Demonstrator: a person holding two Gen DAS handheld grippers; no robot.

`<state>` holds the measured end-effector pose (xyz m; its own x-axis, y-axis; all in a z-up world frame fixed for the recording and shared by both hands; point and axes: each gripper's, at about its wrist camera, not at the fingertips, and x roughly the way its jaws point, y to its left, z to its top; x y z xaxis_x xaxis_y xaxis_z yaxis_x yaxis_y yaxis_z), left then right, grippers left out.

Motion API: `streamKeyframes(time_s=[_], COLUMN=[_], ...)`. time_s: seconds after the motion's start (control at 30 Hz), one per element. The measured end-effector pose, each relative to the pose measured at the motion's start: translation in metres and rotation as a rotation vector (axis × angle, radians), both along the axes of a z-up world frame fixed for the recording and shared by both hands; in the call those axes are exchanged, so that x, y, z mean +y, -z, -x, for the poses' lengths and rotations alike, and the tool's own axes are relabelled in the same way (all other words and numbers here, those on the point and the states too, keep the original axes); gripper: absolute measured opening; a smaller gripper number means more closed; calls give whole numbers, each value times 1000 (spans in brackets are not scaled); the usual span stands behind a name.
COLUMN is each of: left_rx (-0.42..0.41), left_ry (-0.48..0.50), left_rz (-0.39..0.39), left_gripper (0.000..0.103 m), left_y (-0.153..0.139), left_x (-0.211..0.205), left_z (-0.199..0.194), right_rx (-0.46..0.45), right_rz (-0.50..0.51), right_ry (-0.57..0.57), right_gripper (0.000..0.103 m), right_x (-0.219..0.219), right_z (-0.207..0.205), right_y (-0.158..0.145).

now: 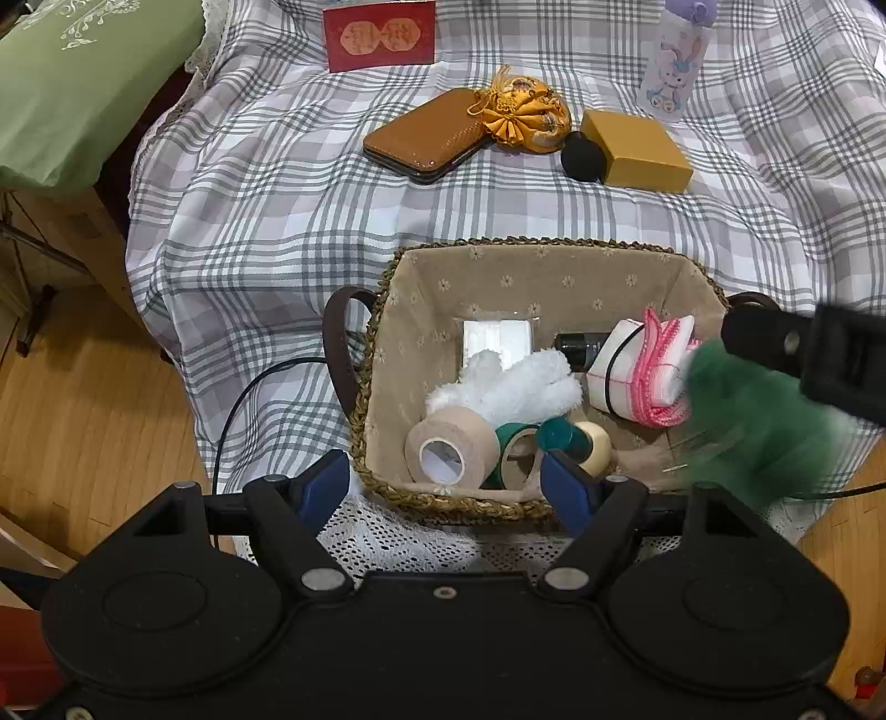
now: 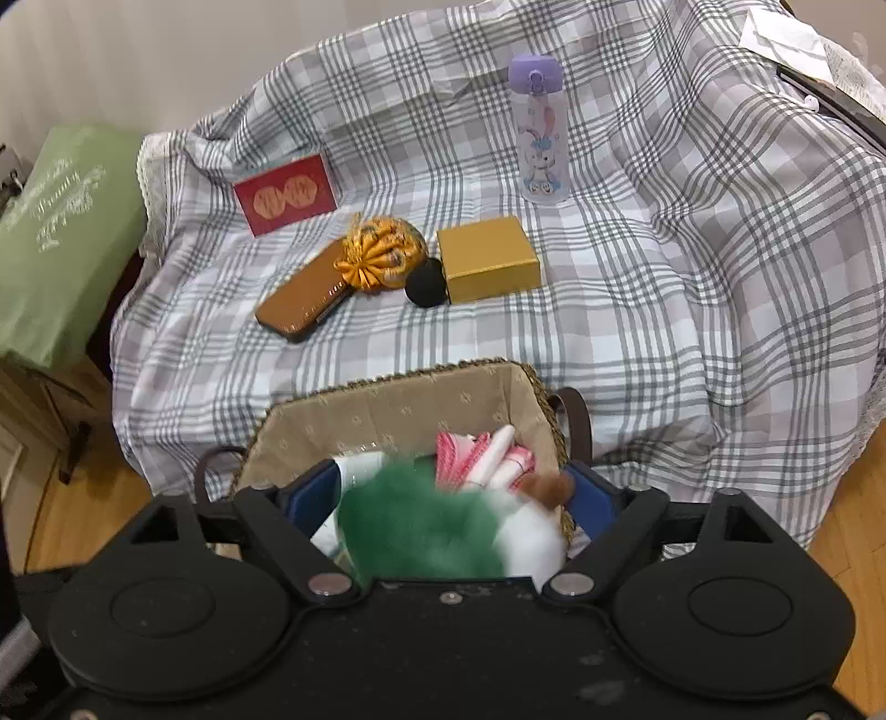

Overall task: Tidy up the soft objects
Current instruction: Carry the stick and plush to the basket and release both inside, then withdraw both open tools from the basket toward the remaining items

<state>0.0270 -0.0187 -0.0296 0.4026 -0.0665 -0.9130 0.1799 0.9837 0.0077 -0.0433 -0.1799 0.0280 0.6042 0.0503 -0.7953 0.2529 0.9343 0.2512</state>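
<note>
While the left gripper (image 1: 446, 482) waits low in the left wrist view, its blue fingers (image 1: 324, 484) stand wide apart with nothing between them. Just past them, in the lower middle of the frame, sits the basket (image 1: 382, 354). Inside it lie a white fluffy cloth (image 1: 509, 387), a pink and white folded cloth (image 1: 645, 371), some tape rolls (image 1: 451, 451) and a small black tube (image 1: 581, 343). At the right edge a blurry green fluffy thing (image 1: 758, 426) hangs under the right gripper's black arm, over the basket's right side. Higher up on the checked blanket (image 1: 249, 221) lie a brown case (image 1: 426, 135), an orange pouch (image 1: 526, 113), a black ball (image 1: 582, 157), a yellow box (image 1: 637, 147), a red card (image 1: 379, 34) and a bottle (image 1: 673, 61).

From the right wrist view, the right gripper (image 2: 451, 495) holds the green fluffy thing (image 2: 421, 526) between its blue fingers (image 2: 310, 493), squeezing it, low in the middle of the frame. It has a white part too. It hangs right over the near edge of the basket (image 2: 398, 407), with the pink and white folded cloth (image 2: 487, 451) just behind it.

I think the job is well along: some soft things are in the basket and the green one is almost in. The orange pouch (image 2: 382, 252) and the black ball (image 2: 425, 282), in the middle of the frame, may be soft and left to do. The pouch lies partly on the brown case (image 2: 304, 302), and the ball touches the yellow box (image 2: 487, 257), so those hard things could get bumped.
</note>
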Motion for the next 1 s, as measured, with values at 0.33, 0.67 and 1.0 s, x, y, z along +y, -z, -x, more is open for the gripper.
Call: streamKeyframes(time_s=[0.33, 0.67, 1.0], left_rx=[15, 23, 44], left_ry=[-4, -11, -13], left_rz=[-1, -14, -17], left_gripper=[73, 73, 73], left_y=[1, 2, 6], left_x=[1, 2, 4], left_z=[-1, -1, -2], right_rx=[32, 92, 146], right_rz=[-8, 33, 30], right_ry=[21, 20, 24], right_gripper=[86, 86, 86], right_x=[-3, -1, -6], right_z=[6, 8, 8], right_y=[4, 16, 28])
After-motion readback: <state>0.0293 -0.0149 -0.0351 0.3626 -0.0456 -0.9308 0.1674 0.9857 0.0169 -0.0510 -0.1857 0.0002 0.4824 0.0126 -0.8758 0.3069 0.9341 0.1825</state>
